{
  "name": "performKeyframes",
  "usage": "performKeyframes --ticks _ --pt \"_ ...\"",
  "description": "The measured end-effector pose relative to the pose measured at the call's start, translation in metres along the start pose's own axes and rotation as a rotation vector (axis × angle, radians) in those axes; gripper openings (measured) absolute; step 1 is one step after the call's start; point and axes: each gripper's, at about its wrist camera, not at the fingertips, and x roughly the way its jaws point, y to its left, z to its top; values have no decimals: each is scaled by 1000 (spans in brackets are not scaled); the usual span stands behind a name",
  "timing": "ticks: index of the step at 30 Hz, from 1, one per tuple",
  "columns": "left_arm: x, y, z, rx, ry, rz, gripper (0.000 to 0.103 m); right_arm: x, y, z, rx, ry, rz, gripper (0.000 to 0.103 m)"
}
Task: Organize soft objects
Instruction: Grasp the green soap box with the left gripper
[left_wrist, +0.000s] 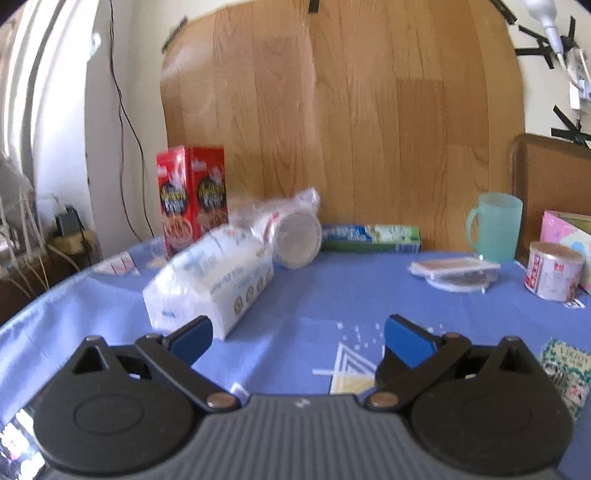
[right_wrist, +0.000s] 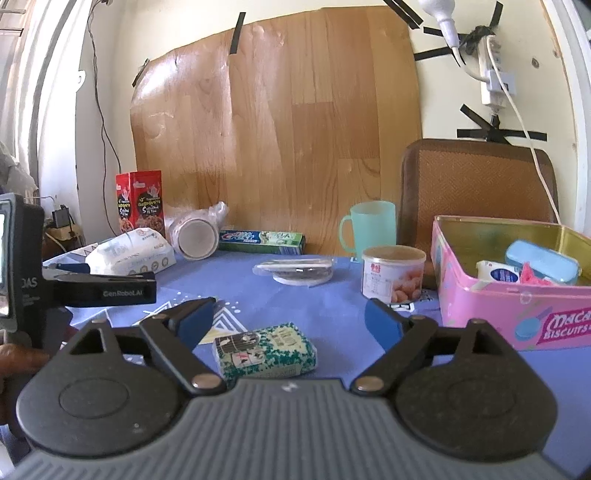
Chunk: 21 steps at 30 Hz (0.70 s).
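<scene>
A white soft tissue pack (left_wrist: 210, 284) lies on the blue tablecloth just ahead and left of my left gripper (left_wrist: 295, 338), which is open and empty. It also shows in the right wrist view (right_wrist: 133, 254). A small green-patterned tissue pack (right_wrist: 264, 350) lies between the open fingers of my right gripper (right_wrist: 290, 319), low near the palm. It shows at the right edge of the left wrist view (left_wrist: 565, 373). A pink biscuit tin (right_wrist: 513, 306) at the right holds a blue case and small packets.
A red snack box (left_wrist: 192, 195), a bagged stack of cups (left_wrist: 291, 229), a toothpaste box (left_wrist: 369, 238), a green mug (left_wrist: 495, 225), a flat plastic-wrapped item (left_wrist: 454, 271) and a can (left_wrist: 552, 275) stand along the back. A chair back (right_wrist: 480, 184) is behind the tin.
</scene>
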Motion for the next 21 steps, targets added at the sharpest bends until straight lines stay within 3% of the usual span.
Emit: performKeyframes --ticks 5,10,12,16,21 --pt "-11 15 6 -76 103 -123 103 4 -10 -3 9 63 84 91" --pt "-21 -20 22 9 202 -364 102 16 -11 -7 -28 145 139 91" --pt "-21 -40 24 59 224 -421 102 22 -12 -7 -63 175 159 91" --pt "-10 -69 26 103 271 -468 102 42 -12 -3 -158 243 187 91" --pt "-2 -84 24 97 306 -434 101 59 -17 -2 -193 287 234 91"
